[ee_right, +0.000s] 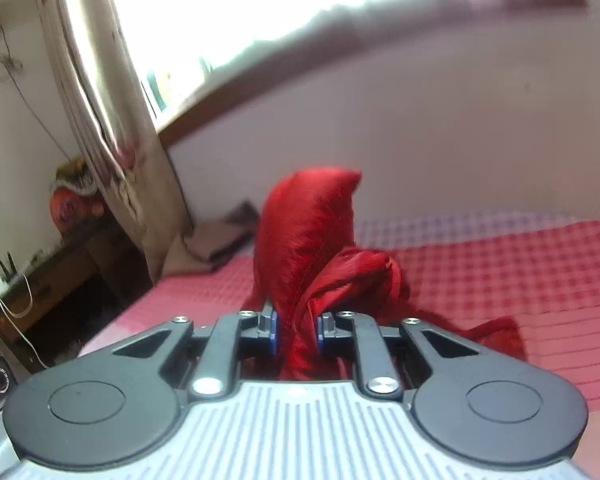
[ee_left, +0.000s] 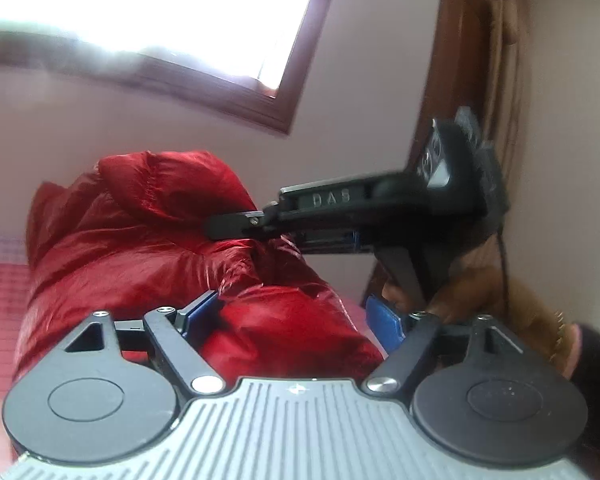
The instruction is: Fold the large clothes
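Right claw (ee_right: 296,330) clamps the red jacket (ee_right: 308,232) tilted downward; left claw (ee_left: 290,320) gapes around it.

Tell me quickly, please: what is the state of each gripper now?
Left gripper: open, jaws wide, shiny red padded jacket between them, not pinched.
Right gripper: closed on a bunched fold of the jacket.

Pale, plain wall (ee_right: 460,128). Brown-framed window (ee_left: 220,80) at eleven o'clock in the left wrist view, blown out with daylight. Shiny beige curtain (ee_right: 100,100) at ten o'clock in the right wrist view. Dark wooden side table (ee_right: 52,280) at eight o'clock, white cable (ee_right: 20,308) hanging. Bed in red checked cover (ee_right: 500,264) at three o'clock.
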A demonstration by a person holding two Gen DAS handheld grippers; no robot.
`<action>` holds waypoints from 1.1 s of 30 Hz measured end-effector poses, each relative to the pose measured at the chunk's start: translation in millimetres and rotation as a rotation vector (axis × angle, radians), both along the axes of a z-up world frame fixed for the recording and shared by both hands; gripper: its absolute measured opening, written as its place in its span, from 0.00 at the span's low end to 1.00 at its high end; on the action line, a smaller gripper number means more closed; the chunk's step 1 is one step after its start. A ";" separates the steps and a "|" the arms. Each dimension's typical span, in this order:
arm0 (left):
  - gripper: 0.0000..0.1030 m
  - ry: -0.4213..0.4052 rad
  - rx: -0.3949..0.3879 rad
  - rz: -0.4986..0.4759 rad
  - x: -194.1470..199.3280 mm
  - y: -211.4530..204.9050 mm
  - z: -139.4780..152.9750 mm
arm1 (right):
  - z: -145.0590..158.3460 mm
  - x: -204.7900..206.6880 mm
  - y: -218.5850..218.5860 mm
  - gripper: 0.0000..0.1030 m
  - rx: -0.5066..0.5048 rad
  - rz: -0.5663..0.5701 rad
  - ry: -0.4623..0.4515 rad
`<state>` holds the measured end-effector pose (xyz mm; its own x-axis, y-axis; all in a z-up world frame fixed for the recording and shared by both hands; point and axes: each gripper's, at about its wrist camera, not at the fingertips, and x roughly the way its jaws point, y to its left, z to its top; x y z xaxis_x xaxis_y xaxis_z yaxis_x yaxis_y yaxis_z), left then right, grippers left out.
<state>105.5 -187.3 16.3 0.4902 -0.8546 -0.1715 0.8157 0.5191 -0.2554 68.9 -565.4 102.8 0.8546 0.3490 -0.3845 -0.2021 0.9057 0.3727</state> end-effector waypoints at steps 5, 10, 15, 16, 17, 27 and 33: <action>0.80 -0.045 0.093 -0.086 -15.4 -40.8 -24.8 | -43.7 -30.4 -60.4 0.15 0.120 -0.113 0.027; 0.82 -0.086 0.143 -0.135 -22.1 -63.9 -39.4 | -87.9 -62.1 -103.3 0.15 0.309 -0.159 -0.034; 0.86 -0.087 0.169 -0.163 -10.1 -74.3 -43.3 | -105.0 -76.7 -118.1 0.15 0.321 -0.196 -0.057; 0.86 -0.096 0.178 -0.162 -4.5 -83.5 -42.7 | -110.8 -76.4 -121.2 0.16 0.333 -0.207 -0.042; 0.86 -0.113 0.193 -0.160 -8.8 -86.3 -47.0 | -116.0 -74.1 -123.1 0.17 0.334 -0.211 -0.027; 0.95 -0.099 0.208 -0.169 -8.6 -91.3 -55.6 | -32.0 -84.0 -102.1 0.20 -0.006 -0.237 -0.110; 0.98 -0.110 0.211 -0.165 -12.7 -93.9 -58.4 | 15.6 -25.8 -38.3 0.20 -0.296 -0.034 -0.117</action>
